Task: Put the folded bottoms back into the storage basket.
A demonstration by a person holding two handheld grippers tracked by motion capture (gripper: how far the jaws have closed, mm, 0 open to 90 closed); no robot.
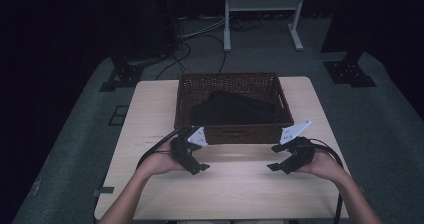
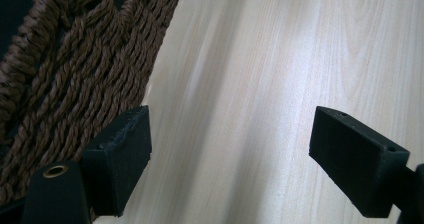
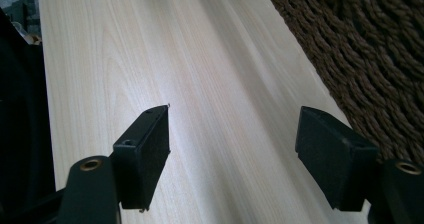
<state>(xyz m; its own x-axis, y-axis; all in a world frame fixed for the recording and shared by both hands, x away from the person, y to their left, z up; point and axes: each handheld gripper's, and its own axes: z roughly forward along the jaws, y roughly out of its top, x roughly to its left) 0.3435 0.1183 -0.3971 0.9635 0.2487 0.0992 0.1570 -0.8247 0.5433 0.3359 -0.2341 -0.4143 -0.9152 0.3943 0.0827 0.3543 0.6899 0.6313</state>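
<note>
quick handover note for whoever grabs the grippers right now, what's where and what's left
Left gripper: open, nothing between its jaws, held over the light wooden table just in front of the brown woven wicker basket, near its left front corner.
Right gripper: open, empty, held over the table in front of the basket's right front corner.
Black folded cloth: lies inside the basket, touched by neither gripper.
Done: nothing visible beyond both grippers placed at the basket's front.
Left: probably reach into the basket for the cloth or take hold of the basket; neither has been gripped yet.
</note>
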